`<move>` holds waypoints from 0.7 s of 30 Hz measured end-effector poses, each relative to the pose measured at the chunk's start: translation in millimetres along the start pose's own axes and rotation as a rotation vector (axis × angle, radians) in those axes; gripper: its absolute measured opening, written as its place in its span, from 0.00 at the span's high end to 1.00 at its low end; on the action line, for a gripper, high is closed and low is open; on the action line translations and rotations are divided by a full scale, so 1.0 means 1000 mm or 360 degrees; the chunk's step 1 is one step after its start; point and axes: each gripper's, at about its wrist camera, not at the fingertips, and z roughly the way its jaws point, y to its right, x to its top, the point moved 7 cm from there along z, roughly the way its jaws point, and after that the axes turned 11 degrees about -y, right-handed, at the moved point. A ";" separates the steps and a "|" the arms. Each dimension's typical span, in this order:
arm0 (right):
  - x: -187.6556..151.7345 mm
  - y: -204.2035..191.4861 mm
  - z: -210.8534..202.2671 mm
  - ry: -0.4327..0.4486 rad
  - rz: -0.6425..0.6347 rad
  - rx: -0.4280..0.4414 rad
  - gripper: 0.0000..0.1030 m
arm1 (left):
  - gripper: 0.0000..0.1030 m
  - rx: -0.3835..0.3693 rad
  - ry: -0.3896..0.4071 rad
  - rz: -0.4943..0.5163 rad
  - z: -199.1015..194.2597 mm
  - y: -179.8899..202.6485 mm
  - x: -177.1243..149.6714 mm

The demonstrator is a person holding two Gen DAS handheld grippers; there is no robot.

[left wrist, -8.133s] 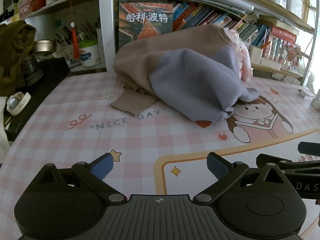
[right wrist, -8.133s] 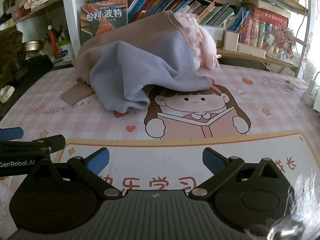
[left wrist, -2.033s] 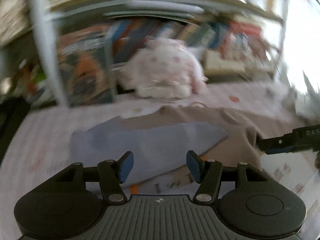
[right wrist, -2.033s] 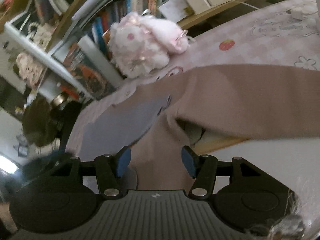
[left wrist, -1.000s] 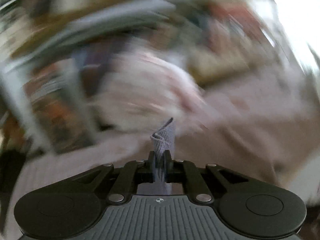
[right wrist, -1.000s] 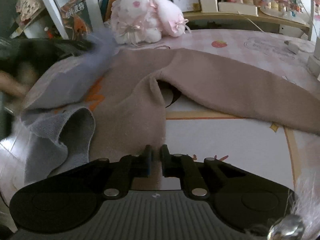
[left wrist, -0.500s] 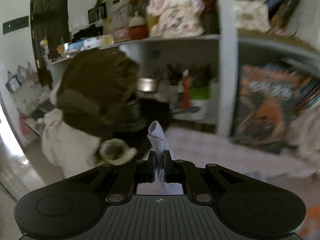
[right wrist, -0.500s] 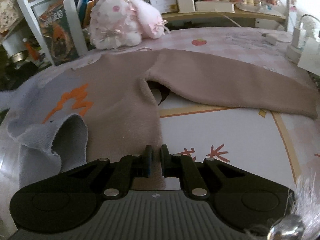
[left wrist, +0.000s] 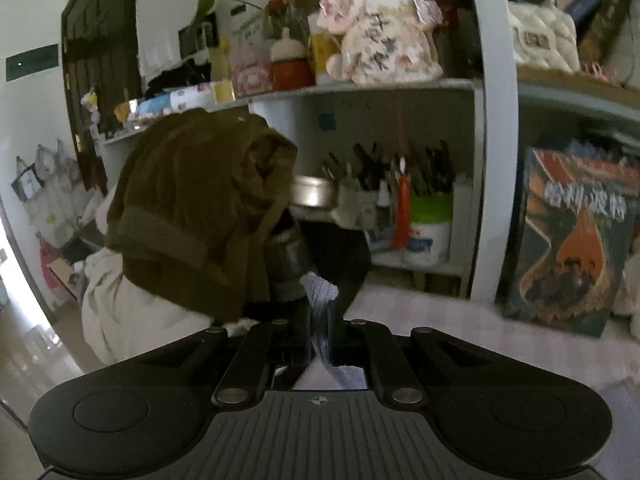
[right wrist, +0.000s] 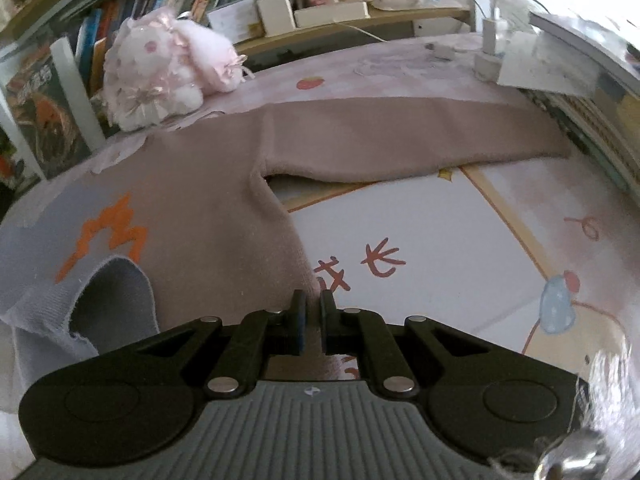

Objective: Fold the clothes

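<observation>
The sweater (right wrist: 224, 200) lies spread on the pink desk mat (right wrist: 460, 248), its body in front of the pink plush toy (right wrist: 160, 68) and 1 sleeve (right wrist: 400, 140) stretched flat away from the toy. The right gripper (right wrist: 313, 312) is clamped on the sweater's brown hem edge nearest the camera. The left gripper (left wrist: 320, 320) pinches a fold of grey knit fabric (left wrist: 320, 292), pointing toward the shelf (left wrist: 360, 88) beside the book (left wrist: 576, 240), away from the toy.
</observation>
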 end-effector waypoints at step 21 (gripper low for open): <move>0.001 -0.012 0.003 -0.0011 -0.0449 0.0055 0.89 | 0.34 -0.0661 -0.0196 0.0863 -0.145 0.201 -0.183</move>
